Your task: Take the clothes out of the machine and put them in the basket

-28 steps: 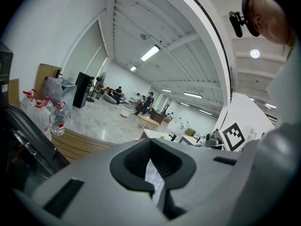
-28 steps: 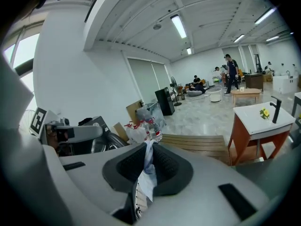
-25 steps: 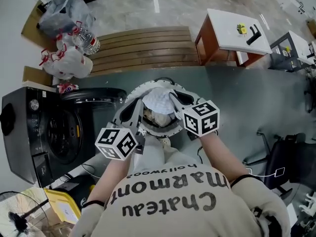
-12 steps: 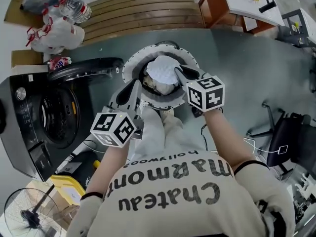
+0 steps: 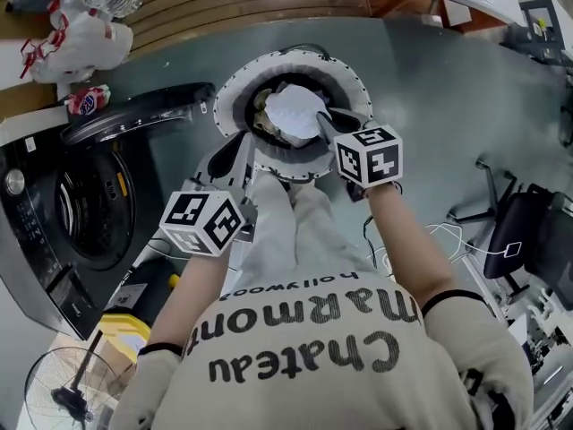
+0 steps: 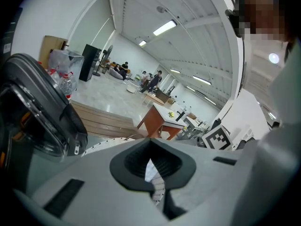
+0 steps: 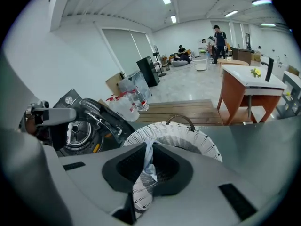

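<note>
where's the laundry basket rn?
Head view, upper centre: the white basket sits on the floor just right of the washing machine's open door, under the white garment.

A large open lab hall: ceiling strip lights (image 6: 164,27), bare grey floor (image 5: 430,88), a washer (image 5: 89,204) standing loose, an office chair (image 5: 526,240), people (image 7: 217,36) far back.
</note>
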The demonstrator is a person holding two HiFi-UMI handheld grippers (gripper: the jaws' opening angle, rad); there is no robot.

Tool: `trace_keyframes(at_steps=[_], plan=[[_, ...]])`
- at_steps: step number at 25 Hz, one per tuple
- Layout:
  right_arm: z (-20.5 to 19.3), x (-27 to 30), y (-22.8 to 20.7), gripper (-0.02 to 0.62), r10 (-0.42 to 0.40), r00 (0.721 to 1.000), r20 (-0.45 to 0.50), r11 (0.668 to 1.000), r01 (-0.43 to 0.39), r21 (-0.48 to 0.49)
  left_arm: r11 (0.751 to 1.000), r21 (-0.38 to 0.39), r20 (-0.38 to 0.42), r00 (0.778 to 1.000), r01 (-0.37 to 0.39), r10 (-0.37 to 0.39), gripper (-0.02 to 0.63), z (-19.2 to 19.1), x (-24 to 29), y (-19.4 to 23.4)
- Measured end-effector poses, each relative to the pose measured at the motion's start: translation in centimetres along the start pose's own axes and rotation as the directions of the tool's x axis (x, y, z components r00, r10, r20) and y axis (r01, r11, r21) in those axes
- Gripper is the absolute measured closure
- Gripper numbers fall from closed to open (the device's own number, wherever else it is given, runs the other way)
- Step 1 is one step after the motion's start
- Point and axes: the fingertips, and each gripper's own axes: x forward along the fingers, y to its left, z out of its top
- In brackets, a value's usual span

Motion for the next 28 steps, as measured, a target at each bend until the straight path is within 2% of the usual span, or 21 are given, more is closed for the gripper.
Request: trace_keyframes(at_steps=[4,11,28], plan=[[-1.4,2.1,-1.3,0.541,-0.017,0.999,-0.030,0.998,0.019,0.055,1.000,0.001,-0.031,1.000,-0.002,0.002,0.598,-1.1,1.4,1.7],[-3.9,6.1,-1.4,0.541,-0.018,0.994,-0.104,0.997,0.026,0.078,1.000,-0.014,-0.090,0.996,-0.020,0.018,0.598,-2.9,2.5,5.1],[-11.0,11.5,-5.3,0.540,-0.041,0.958,-0.285,0.989,0.079,0.125,0.999,-0.043,-0.168,0.986,-0.017,0.010,0.598,-6.0,5.5,8.4]])
